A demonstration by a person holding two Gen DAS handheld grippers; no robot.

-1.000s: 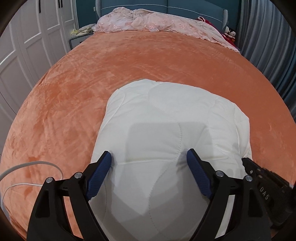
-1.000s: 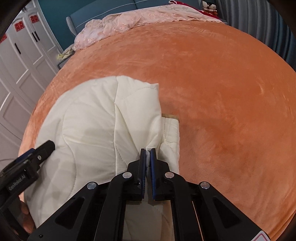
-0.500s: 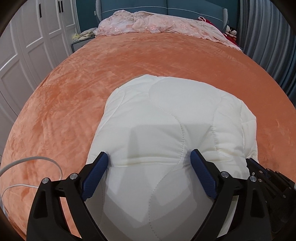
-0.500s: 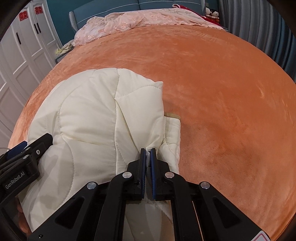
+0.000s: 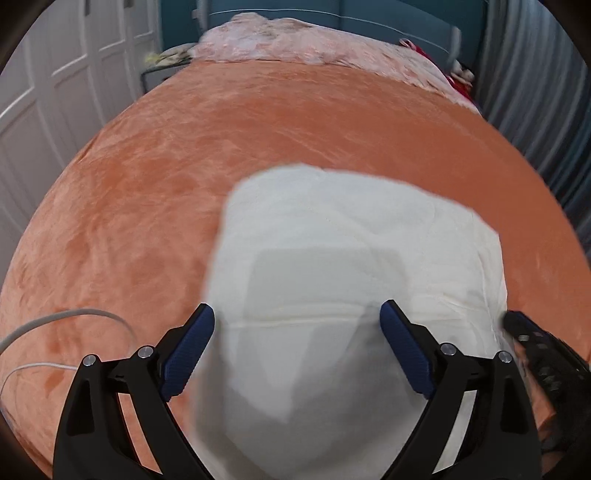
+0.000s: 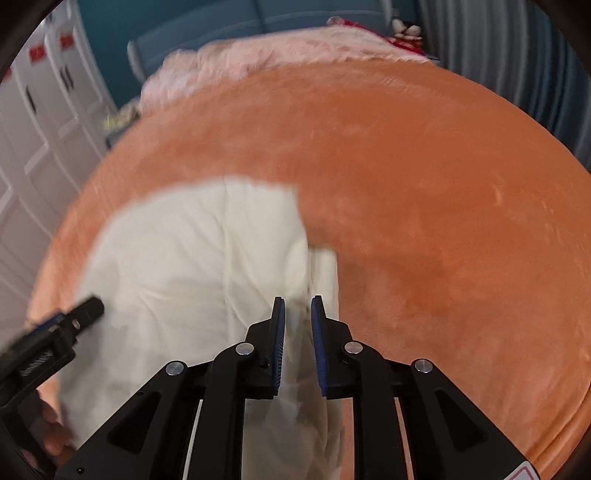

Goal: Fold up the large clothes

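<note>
A cream quilted garment lies folded into a thick pad on the orange bed cover. My left gripper hovers wide open over its near edge, the blue pads clear of the cloth. In the right wrist view the same garment fills the left half. My right gripper is over its right edge fold, jaws opening, a narrow gap between the pads. Cream fabric shows in that gap, and the pads do not press it. Each gripper appears at the edge of the other's view. Both views are motion-blurred.
Pink floral bedding is piled at the head of the bed by a teal headboard. White wardrobe doors stand to the left, grey curtains to the right. A white cable loops on the cover near left.
The right gripper's jaws, shut on the garment's edge fold before, have parted and let it go. Both grippers have drawn back a little from the garment.
</note>
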